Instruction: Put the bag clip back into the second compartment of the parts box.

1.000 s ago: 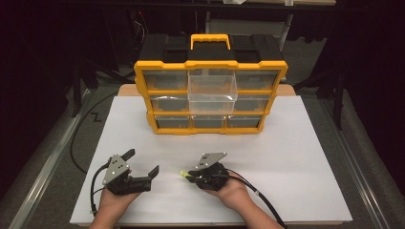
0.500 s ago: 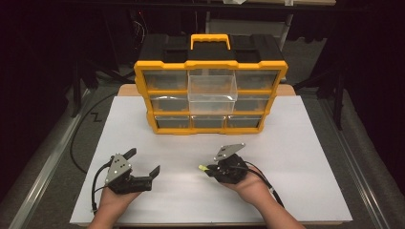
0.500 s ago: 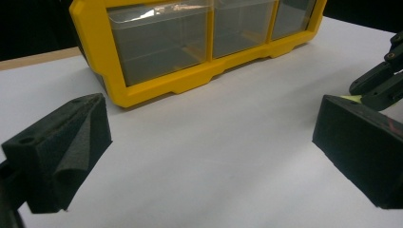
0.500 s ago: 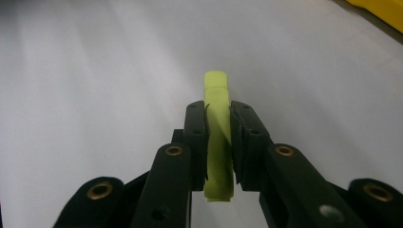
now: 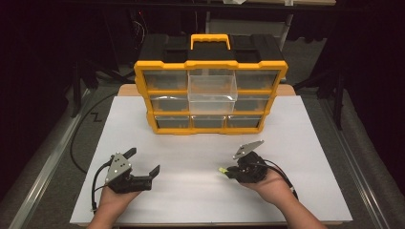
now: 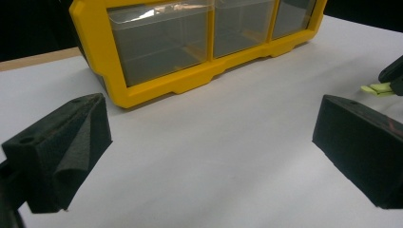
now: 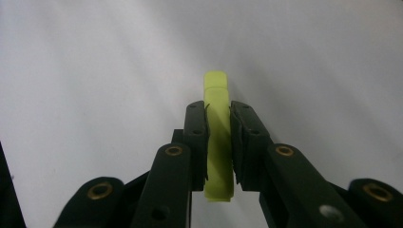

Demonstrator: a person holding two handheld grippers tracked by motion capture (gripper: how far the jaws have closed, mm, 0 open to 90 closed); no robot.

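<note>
The right gripper [image 5: 228, 171] lies level in an upturned palm, jaws clamped on a yellow-green plastic piece [image 7: 218, 137] – its tip juts ahead. The left gripper [image 5: 143, 167] – jaws wide apart, nothing between – faces the yellow organizer [image 5: 210, 90].

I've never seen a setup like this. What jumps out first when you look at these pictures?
The yellow organizer box with clear drawers stands at the far side of the white table, one middle drawer pulled out toward the person. Nearer, the right gripper is shut on a small lime-green piece, while the left gripper rests open on the table.
</note>
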